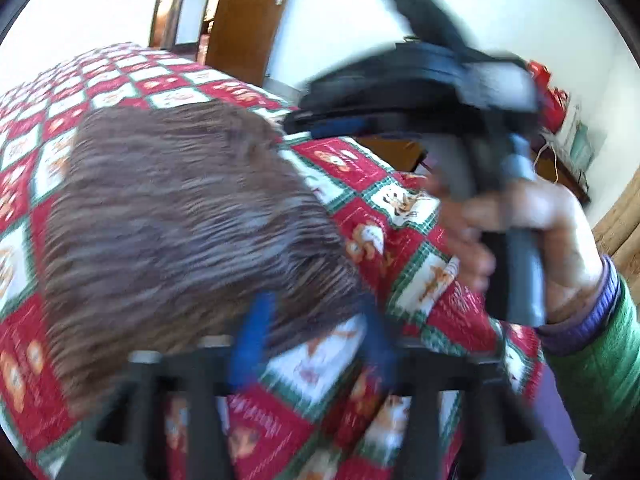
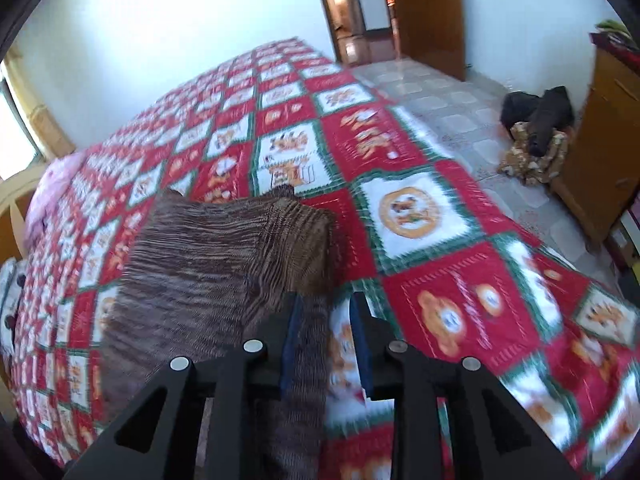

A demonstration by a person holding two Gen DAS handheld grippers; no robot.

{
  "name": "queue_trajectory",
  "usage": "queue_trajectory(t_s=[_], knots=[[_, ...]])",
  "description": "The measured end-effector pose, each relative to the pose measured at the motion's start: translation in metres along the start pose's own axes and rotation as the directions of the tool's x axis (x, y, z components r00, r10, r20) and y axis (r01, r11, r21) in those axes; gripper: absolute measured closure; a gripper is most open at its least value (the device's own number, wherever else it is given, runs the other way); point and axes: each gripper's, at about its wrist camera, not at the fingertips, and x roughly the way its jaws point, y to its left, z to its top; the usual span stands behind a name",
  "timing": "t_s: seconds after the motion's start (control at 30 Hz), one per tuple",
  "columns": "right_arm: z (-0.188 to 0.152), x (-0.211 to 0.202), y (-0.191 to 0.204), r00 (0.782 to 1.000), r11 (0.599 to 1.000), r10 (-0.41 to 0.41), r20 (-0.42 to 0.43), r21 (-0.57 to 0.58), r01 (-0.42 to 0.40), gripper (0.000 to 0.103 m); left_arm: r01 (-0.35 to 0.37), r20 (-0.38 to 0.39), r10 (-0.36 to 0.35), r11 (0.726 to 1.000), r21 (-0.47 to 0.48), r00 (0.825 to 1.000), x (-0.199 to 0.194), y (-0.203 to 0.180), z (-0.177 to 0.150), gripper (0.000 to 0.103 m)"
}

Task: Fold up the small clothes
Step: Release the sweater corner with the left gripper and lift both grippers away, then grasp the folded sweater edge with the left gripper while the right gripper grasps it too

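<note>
Two grippers work over a bed whose quilt (image 2: 408,208) is a patchwork of red and white squares edged in green. One brown striped knit (image 2: 208,256) lies on that quilt, spread flat toward the left side of the right wrist view, with its far corner folded or raised near the middle of the bed. The right gripper (image 2: 326,332) has its blue-padded fingers apart, and a strip of the knit runs up between them, against the left pad; a gap shows between the cloth and the right pad, so I cannot tell whether it truly grips the cloth. In the left wrist view the same knit (image 1: 180,216) fills the centre and left, blurred by motion. The left gripper (image 1: 312,344) sits at the near edge of the knit with its blue fingers spread; the left finger overlaps the cloth's edge, while quilt shows between the two fingers, and the blur hides whether anything is pinched. Across that view the right gripper's black body (image 1: 420,92) is held up over the quilt's far side by a hand (image 1: 532,232) wrapped round its grey handle, with a purple cuff and green sleeve (image 1: 600,352) behind it. Beyond the bed, a tiled floor (image 2: 440,96) leads to a wooden door (image 2: 428,12), and a heap of dark and patterned cloth (image 2: 536,136) lies beside a wooden cabinet (image 2: 600,152).
</note>
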Motion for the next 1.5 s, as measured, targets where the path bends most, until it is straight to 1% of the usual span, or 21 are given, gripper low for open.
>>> queue_trajectory(t_s=[0.1, 0.23, 0.3, 0.33, 0.37, 0.43, 0.5, 0.57, 0.67, 0.73, 0.83, 0.9, 0.93, 1.03, 1.07, 1.13, 1.23, 1.27, 1.3, 1.37, 1.5], knots=[[-0.024, -0.031, 0.015, 0.999, 0.997, 0.044, 0.018, -0.057, -0.043, 0.076, -0.006, 0.095, 0.010, 0.999, -0.037, 0.995, -0.036, 0.016, -0.010, 0.027], [-0.056, -0.044, 0.047, 0.999, 0.987, 0.052, 0.005, -0.153, -0.050, 0.076, -0.146, 0.208, 0.166, 0.983, -0.112, 0.964, -0.069, 0.046, -0.011, 0.027], [-0.064, -0.035, 0.063, 0.998, 0.979, 0.062, -0.013, -0.195, -0.063, 0.076, -0.191, 0.187, 0.221, 0.967, -0.168, 0.957, -0.068, 0.062, -0.006, 0.030], [-0.066, -0.028, 0.069, 0.998, 0.975, 0.063, -0.029, -0.213, -0.068, 0.082, -0.224, 0.171, 0.257, 0.956, -0.192, 0.951, -0.065, 0.070, -0.003, 0.032], [-0.067, -0.022, 0.073, 0.997, 0.972, 0.059, -0.042, -0.224, -0.067, 0.094, -0.257, 0.157, 0.290, 0.945, -0.203, 0.944, -0.063, 0.075, -0.002, 0.034], [-0.069, -0.007, 0.075, 0.997, 0.971, 0.030, -0.069, -0.233, -0.045, 0.095, -0.313, 0.134, 0.345, 0.925, -0.213, 0.929, -0.056, 0.082, 0.000, 0.034], [-0.070, 0.015, 0.061, 0.989, 0.982, -0.035, -0.146, -0.187, 0.007, 0.095, -0.356, 0.094, 0.383, 0.909, -0.219, 0.919, -0.044, 0.086, -0.001, 0.034], [-0.070, 0.019, 0.048, 0.985, 0.989, 0.007, -0.175, -0.142, -0.032, 0.098, -0.374, 0.043, 0.391, 0.902, -0.216, 0.919, -0.040, 0.080, -0.014, 0.034], [-0.074, 0.013, 0.038, 0.980, 0.991, -0.006, -0.197, -0.130, -0.019, 0.103, -0.379, -0.018, 0.384, 0.903, -0.201, 0.923, -0.024, 0.080, -0.021, 0.034], [-0.077, 0.011, 0.034, 0.980, 0.991, 0.000, -0.201, -0.130, -0.027, 0.103, -0.383, -0.005, 0.390, 0.903, -0.196, 0.921, -0.027, 0.076, -0.025, 0.032], [-0.077, 0.003, 0.035, 0.977, 0.993, -0.019, -0.214, -0.120, -0.007, 0.103, -0.372, -0.025, 0.374, 0.909, -0.190, 0.927, -0.034, 0.076, -0.022, 0.032], [-0.074, -0.011, 0.040, 0.985, 0.991, -0.026, -0.169, -0.135, 0.003, 0.103, -0.353, 0.011, 0.362, 0.914, -0.200, 0.932, -0.048, 0.078, -0.016, 0.032], [-0.069, -0.016, 0.043, 0.990, 0.989, -0.023, -0.138, -0.148, 0.003, 0.103, -0.353, 0.048, 0.369, 0.915, -0.197, 0.928, -0.056, 0.077, -0.010, 0.032], [-0.049, -0.032, 0.052, 1.000, 0.988, -0.018, -0.006, -0.154, 0.017, 0.103, -0.392, 0.127, 0.415, 0.903, -0.175, 0.901, -0.066, 0.072, 0.015, 0.031], [-0.044, -0.029, 0.053, 1.000, 0.990, -0.004, 0.001, -0.144, 0.004, 0.103, -0.404, 0.136, 0.427, 0.900, -0.167, 0.894, -0.063, 0.071, 0.024, 0.031], [-0.035, -0.010, 0.055, 1.000, 0.991, 0.013, -0.020, -0.133, -0.015, 0.103, -0.436, 0.135, 0.456, 0.886, -0.156, 0.880, -0.050, 0.072, 0.041, 0.031], [-0.035, 0.025, 0.050, 0.991, 0.983, -0.107, -0.080, -0.156, 0.093, 0.103, -0.521, 0.083, 0.535, 0.841, -0.146, 0.841, -0.020, 0.079, 0.057, 0.031], [-0.038, 0.038, 0.042, 0.983, 0.981, -0.139, -0.117, -0.150, 0.121, 0.103, -0.532, 0.059, 0.543, 0.835, -0.142, 0.838, -0.009, 0.084, 0.059, 0.031], [-0.039, 0.039, 0.034, 0.989, 0.988, -0.104, -0.105, -0.121, 0.092, 0.103, -0.537, 0.039, 0.546, 0.832, -0.137, 0.837, -0.001, 0.087, 0.059, 0.031], [-0.038, 0.037, 0.024, 0.992, 0.996, -0.057, -0.113, -0.067, 0.050, 0.103, -0.562, 0.024, 0.568, 0.819, -0.117, 0.823, 0.011, 0.085, 0.056, 0.029], [-0.039, 0.036, 0.021, 0.994, 0.998, -0.039, -0.106, -0.050, 0.034, 0.103, -0.601, 0.065, 0.603, 0.798, -0.049, 0.795, 0.019, 0.072, 0.052, 0.029]])
